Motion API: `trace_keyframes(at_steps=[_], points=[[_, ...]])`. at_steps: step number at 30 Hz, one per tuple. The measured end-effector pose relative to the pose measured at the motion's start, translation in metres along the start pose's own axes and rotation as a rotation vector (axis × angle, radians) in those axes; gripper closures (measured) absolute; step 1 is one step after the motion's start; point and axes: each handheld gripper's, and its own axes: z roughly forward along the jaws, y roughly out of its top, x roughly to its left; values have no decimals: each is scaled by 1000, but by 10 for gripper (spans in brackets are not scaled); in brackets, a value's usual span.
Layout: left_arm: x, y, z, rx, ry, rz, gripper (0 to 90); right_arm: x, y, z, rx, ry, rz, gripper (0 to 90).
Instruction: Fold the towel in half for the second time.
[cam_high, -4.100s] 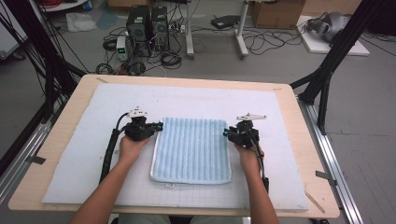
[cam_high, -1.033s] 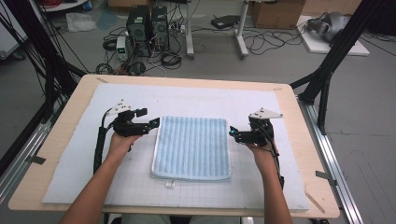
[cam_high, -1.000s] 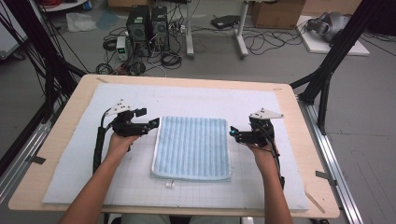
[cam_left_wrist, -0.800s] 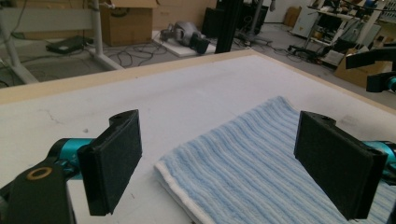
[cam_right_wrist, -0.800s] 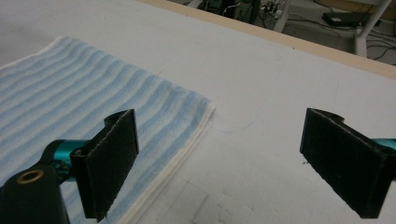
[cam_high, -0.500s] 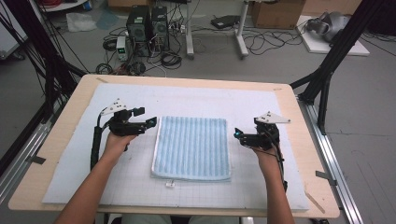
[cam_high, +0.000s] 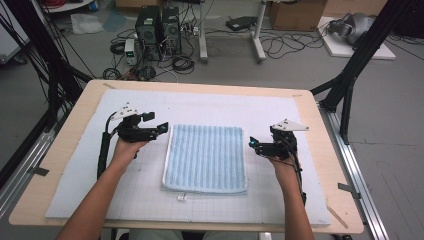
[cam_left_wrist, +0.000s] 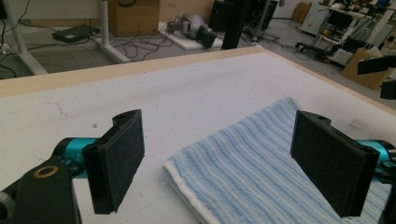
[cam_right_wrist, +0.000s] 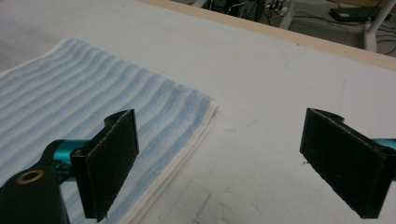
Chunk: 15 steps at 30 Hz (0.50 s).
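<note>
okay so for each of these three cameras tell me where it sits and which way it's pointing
High view: above the person's side, looking forward and down on the table; both forearms, left gripper, right gripper.
Left gripper view: rides the left gripper, facing across the blue striped towel; its open jaws show.
Right gripper view: rides the right gripper, facing the towel's edge; its open jaws show.
Shared: the towel lies in all three.

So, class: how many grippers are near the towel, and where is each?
2. The left gripper is off the towel's far left corner, jaws open. The right gripper is beside its right edge, jaws open. Neither touches it.
</note>
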Motion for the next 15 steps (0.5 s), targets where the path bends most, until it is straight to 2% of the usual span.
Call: trace_keyframes(at_steps=[4,8,15], points=[[3,0,4,0,7,-4,191,3,1,-1,-3,8,-3,109],[12,-5,9,25,33,-53,233,4,1,-1,0,13,3,108],[20,-4,24,72,59,-31,271,7,0,1,20,22,1,108]])
